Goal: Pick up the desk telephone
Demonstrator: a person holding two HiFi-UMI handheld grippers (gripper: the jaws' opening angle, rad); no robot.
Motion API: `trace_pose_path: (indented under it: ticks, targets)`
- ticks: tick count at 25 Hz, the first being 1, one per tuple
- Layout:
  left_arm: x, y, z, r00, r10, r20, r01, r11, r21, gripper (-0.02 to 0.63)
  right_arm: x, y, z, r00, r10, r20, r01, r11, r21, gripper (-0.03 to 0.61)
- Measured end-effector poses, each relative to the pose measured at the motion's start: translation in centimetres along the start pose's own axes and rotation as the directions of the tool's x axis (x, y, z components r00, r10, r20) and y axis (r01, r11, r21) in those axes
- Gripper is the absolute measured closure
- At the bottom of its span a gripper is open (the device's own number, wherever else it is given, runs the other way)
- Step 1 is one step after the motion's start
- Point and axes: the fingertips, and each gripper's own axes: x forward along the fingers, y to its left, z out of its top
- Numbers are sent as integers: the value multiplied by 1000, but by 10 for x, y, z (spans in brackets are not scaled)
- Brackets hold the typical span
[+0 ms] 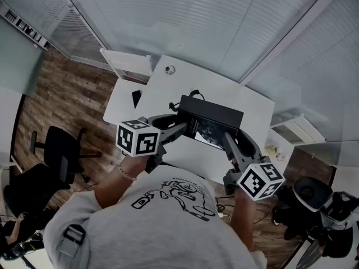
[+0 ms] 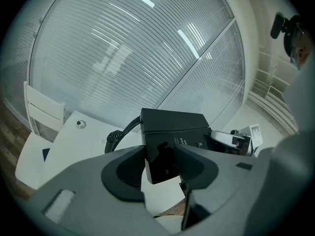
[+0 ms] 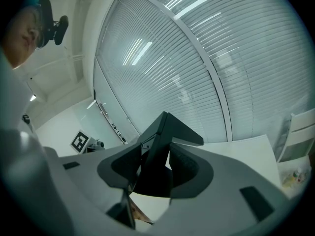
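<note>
The black desk telephone [image 1: 210, 119] hangs tilted above the white table [image 1: 247, 102], held between both grippers. My left gripper [image 1: 180, 128] is shut on its left end, where the jaws press the glossy casing [image 2: 172, 136] from both sides. My right gripper [image 1: 229, 140] is shut on the right end, its pads clamping a thin edge of the phone [image 3: 162, 132]. The coiled cord [image 2: 115, 137] trails down from the phone's back toward the table [image 2: 69, 141]. The left gripper view also catches the right gripper [image 2: 236, 139] beyond the phone.
A small round object [image 1: 169, 69] and a small black item [image 1: 136, 98] lie on the table's far left part. A white chair [image 1: 126, 63] stands behind the table, a black office chair [image 1: 56, 150] at left, a low white shelf [image 1: 297, 129] at right. Blinds cover the glass walls.
</note>
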Motion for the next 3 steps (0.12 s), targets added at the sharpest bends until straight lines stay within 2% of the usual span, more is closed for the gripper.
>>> trace_pose_path:
  ticks: [3]
  targets:
    - [11, 15, -9, 1000, 4, 3, -4, 1000, 1, 434, 11, -11, -13, 1000, 3, 3, -3, 1000, 2, 408]
